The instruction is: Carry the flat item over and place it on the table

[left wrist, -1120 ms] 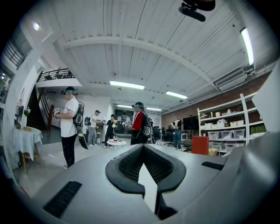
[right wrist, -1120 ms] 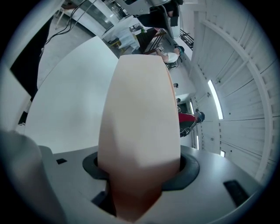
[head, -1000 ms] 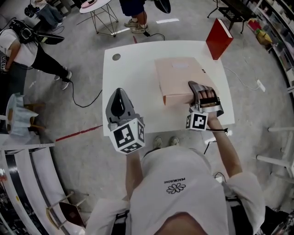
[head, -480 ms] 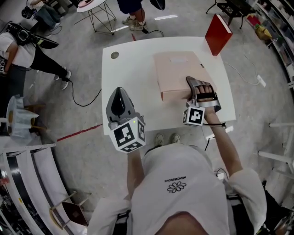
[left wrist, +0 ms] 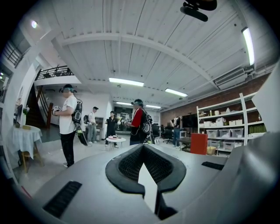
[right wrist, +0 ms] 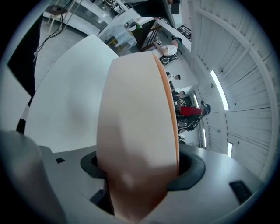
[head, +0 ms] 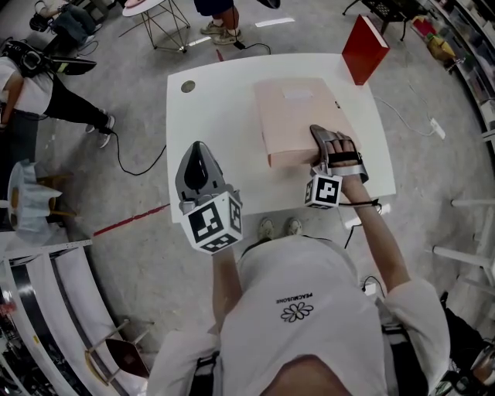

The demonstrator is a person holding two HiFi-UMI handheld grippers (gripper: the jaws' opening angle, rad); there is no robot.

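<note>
R gripper (head: 323,144): jaws opening, flat item (head: 298,116) between them at its near-right edge | item flat on surface (head: 216,124), right-centre, same spot as 1 s ago | L gripper (head: 198,152): clenched, empty, near-left | judged: placed, release starting

Red box (head: 365,48) standing upright, red floor stripe (head: 131,220), wire-legged side table (head: 145,6), bystander in black trousers (head: 66,107)

right hand-held gripper (head: 320,142) jaws opening wider, flat item (head: 290,112) between
</note>
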